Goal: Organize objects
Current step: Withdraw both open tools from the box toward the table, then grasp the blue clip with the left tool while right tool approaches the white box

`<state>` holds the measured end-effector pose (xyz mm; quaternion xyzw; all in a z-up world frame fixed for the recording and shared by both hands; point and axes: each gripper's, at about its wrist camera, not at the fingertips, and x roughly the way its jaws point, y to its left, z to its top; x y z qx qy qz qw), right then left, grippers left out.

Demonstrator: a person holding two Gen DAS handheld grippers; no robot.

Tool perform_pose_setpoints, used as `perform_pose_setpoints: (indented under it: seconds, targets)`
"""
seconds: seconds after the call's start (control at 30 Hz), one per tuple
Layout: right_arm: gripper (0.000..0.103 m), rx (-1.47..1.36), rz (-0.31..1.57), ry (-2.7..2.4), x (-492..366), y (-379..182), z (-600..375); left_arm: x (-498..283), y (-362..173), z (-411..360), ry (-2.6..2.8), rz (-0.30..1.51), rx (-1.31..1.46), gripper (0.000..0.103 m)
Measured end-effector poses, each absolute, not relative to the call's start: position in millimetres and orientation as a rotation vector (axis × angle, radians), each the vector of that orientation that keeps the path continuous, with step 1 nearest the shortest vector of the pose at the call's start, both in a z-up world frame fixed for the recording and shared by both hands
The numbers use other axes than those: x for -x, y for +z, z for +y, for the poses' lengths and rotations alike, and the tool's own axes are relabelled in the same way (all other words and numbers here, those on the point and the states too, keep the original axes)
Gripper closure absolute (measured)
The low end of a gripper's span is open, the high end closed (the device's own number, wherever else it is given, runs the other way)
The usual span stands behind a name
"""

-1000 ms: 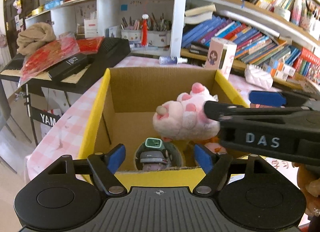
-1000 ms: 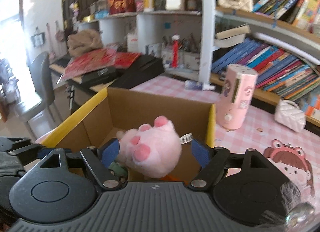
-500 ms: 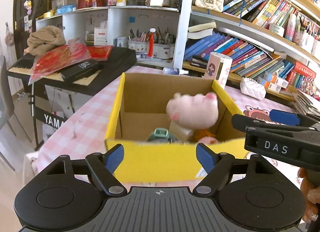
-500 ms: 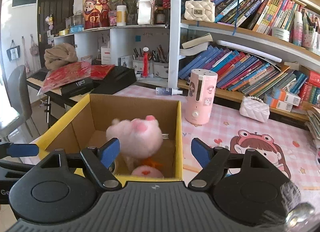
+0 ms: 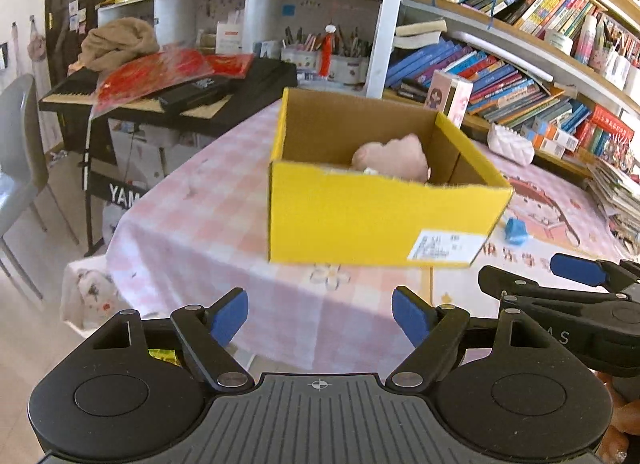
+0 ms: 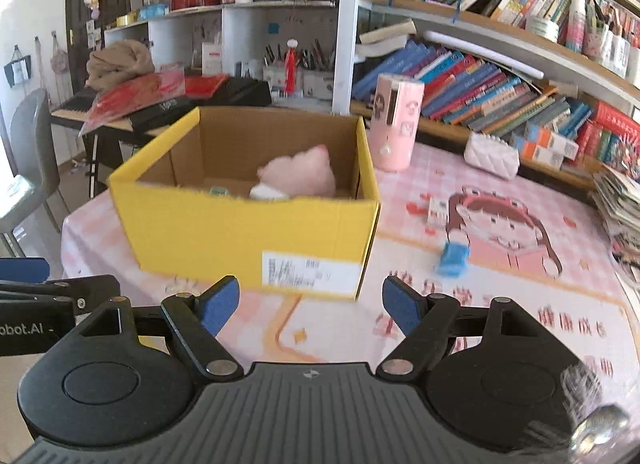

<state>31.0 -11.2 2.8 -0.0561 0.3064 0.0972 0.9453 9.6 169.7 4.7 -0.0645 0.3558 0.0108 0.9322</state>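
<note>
A table (image 6: 500,328) with a pink checked cloth and a cartoon girl print fills the middle of a cluttered room. At the far left stands a grey chair (image 5: 20,168), then a black keyboard (image 5: 208,96) piled with red packets, then white shelves with pen pots, and at the right long bookshelves (image 6: 500,92) packed with coloured books. On the table, from left to right, sit a yellow cardboard box (image 6: 256,236), a pink cylinder (image 6: 394,124) just behind its right corner, a small blue object (image 6: 454,258) lying on the print, and a white quilted purse (image 6: 492,154) near the books. The pink plush toy (image 6: 300,176) lies inside the box, against its right side. The left gripper (image 5: 320,318) hangs in front of the box with its jaws wide apart, holding nothing. The right gripper (image 6: 310,306) is likewise spread wide and empty, touching nothing.
</note>
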Motion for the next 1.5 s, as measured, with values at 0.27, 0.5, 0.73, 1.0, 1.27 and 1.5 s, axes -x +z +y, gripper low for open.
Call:
perform_pose_setpoints:
  seconds: [0.27, 0.5, 0.73, 1.0, 1.27, 1.5]
  targets:
    - [0.024, 0.123, 0.662, 0.172, 2, -11, -11, 12, -5, 161, -0.004, 0.77, 0.088, 0.022]
    - [0.02, 0.112, 0.692, 0.088, 19, -17, -30, 12, -11, 140, -0.076, 0.796, 0.041, 0.02]
    - [0.017, 0.097, 0.71, -0.031, 27, -18, -61, 2, -12, 107, -0.182, 0.8, -0.009, 0.019]
    - [0.015, 0.078, 0.725, -0.167, 30, -16, -100, -10, -12, 62, -0.322, 0.797, -0.067, 0.019]
    - [0.014, 0.071, 0.734, -0.23, 20, -17, -133, -26, -14, 29, -0.369, 0.8, -0.082, 0.019]
    - [0.014, 0.086, 0.748, -0.206, -7, -20, -154, -51, -17, 10, -0.334, 0.816, -0.061, 0.019]
